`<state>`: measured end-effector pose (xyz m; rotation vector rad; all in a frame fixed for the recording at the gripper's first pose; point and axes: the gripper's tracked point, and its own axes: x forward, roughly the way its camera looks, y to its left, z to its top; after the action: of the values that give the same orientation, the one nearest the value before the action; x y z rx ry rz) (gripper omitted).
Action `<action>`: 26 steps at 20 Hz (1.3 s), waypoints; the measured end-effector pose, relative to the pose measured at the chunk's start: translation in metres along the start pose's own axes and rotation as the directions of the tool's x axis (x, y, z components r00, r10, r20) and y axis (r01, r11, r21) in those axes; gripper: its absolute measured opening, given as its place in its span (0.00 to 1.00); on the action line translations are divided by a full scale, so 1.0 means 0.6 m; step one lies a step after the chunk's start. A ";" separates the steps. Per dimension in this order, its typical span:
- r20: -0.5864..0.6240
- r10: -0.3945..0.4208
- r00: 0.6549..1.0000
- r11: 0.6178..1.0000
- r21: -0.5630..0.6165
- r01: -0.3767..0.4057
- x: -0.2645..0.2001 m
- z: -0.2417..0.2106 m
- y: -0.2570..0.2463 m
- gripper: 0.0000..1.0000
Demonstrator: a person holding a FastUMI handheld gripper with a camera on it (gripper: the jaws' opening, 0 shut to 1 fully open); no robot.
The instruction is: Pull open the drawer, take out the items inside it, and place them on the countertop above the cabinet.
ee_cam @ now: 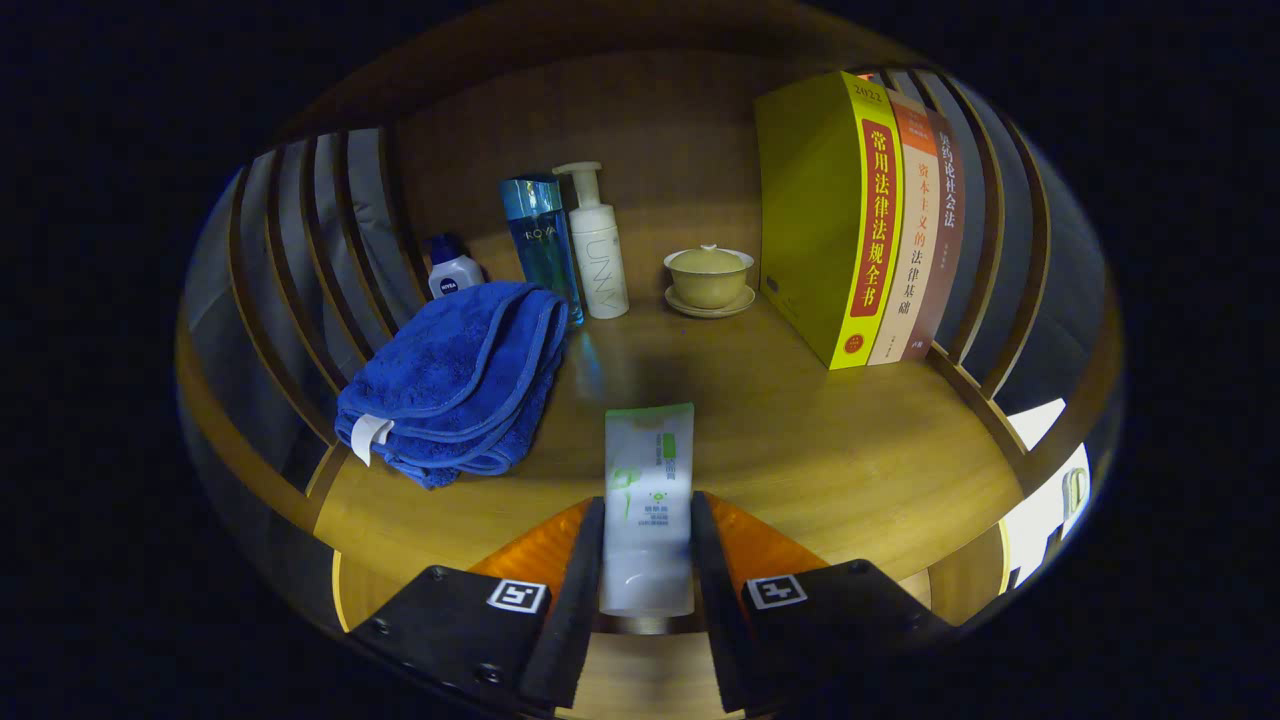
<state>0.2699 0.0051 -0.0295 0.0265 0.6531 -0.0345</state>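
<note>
A white tube with green print (648,480) sticks forward from between my two fingers, over the wooden countertop (850,450). My gripper (647,520) is shut on the tube, both fingers pressing its sides. The tube's crimped end points ahead toward the middle of the shelf space. I cannot tell whether the tube rests on the wood or hangs just above it.
A folded blue towel (455,385) lies ahead left. Behind it stand a small white bottle (453,270), a blue bottle (542,240) and a white pump bottle (597,250). A lidded yellow cup on a saucer (708,278) sits at the back. Three upright books (860,220) stand right. Wooden slats close both sides.
</note>
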 end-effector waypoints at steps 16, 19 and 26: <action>0.097 0.013 0.995 0.999 0.048 -0.017 -0.034 0.023 -0.015 0.98; 0.150 0.011 0.989 1.000 0.025 -0.015 -0.058 0.037 -0.010 0.98; 0.234 0.030 0.972 0.999 -0.040 -0.022 -0.142 0.034 0.009 0.98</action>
<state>0.2150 0.0117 0.0384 -0.0053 0.4169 0.0001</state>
